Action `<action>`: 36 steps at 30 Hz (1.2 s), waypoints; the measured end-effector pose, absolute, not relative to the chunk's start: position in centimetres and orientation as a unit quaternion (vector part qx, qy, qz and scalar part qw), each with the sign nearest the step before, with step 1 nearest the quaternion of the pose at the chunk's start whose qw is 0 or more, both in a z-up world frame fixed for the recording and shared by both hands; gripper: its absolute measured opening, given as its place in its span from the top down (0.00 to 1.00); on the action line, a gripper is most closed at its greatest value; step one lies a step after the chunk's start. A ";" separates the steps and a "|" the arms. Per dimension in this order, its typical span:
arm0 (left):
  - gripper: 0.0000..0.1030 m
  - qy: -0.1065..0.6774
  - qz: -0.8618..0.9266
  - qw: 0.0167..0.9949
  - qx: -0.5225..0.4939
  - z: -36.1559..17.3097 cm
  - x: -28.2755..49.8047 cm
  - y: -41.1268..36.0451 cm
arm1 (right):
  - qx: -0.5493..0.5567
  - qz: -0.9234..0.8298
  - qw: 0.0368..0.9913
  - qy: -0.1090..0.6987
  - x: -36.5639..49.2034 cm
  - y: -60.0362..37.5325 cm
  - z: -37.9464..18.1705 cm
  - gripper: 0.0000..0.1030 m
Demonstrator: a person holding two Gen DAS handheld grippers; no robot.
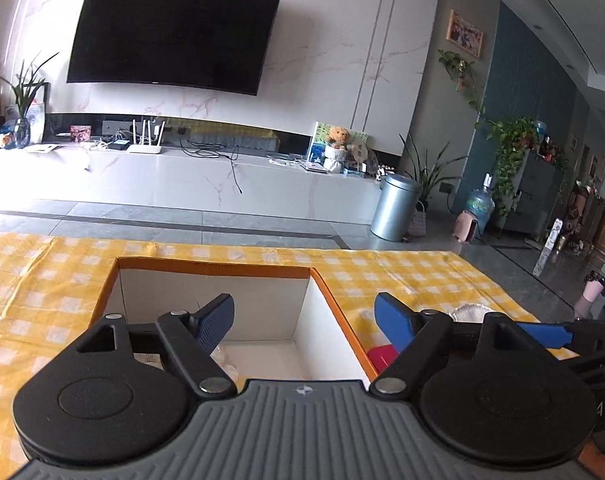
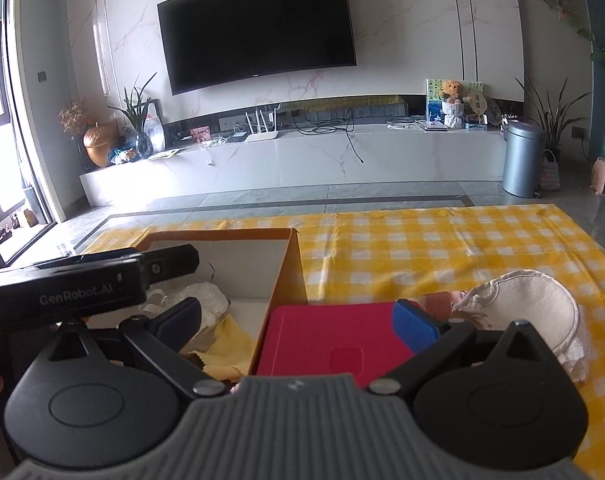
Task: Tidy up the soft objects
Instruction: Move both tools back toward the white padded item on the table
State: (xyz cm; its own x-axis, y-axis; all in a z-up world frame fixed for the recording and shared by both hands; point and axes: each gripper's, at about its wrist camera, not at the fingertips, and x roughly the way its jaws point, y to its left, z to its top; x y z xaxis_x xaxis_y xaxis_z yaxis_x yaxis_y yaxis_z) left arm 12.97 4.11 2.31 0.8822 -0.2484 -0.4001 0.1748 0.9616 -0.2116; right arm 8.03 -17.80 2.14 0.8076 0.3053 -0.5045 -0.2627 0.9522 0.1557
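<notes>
An orange-rimmed cardboard box [image 1: 214, 268] with white walls stands on the yellow checked cloth. My left gripper [image 1: 304, 322] hangs open over its inside with nothing between the fingers. In the right wrist view the box [image 2: 222, 234] holds crumpled clear plastic [image 2: 206, 300] and a yellow cloth [image 2: 230, 344]. A flat red item [image 2: 326, 344] lies just right of the box, below my open right gripper [image 2: 298, 324], which is not gripping it. A white padded cloth piece [image 2: 534, 312] lies further right. The red item [image 1: 382, 356] and white piece [image 1: 468, 312] also show beside the left gripper.
The yellow checked tablecloth [image 2: 442, 248] covers the table out to its far edge. Beyond it are grey floor tiles, a low white TV bench [image 2: 302, 156] with cables and a router, a wall television and a metal bin [image 2: 522, 160].
</notes>
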 end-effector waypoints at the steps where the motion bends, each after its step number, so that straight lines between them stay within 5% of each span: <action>1: 0.09 0.217 -0.102 0.966 -0.092 2.4 13.0 4.3 | 0.039 0.149 0.950 0.271 8.0 -17.8 2.2 0.03; 36: 0.13 0.189 -0.085 0.978 -0.004 6.4 7.1 -2.4 | 0.038 0.058 0.966 0.249 5.7 -27.5 6.5 0.03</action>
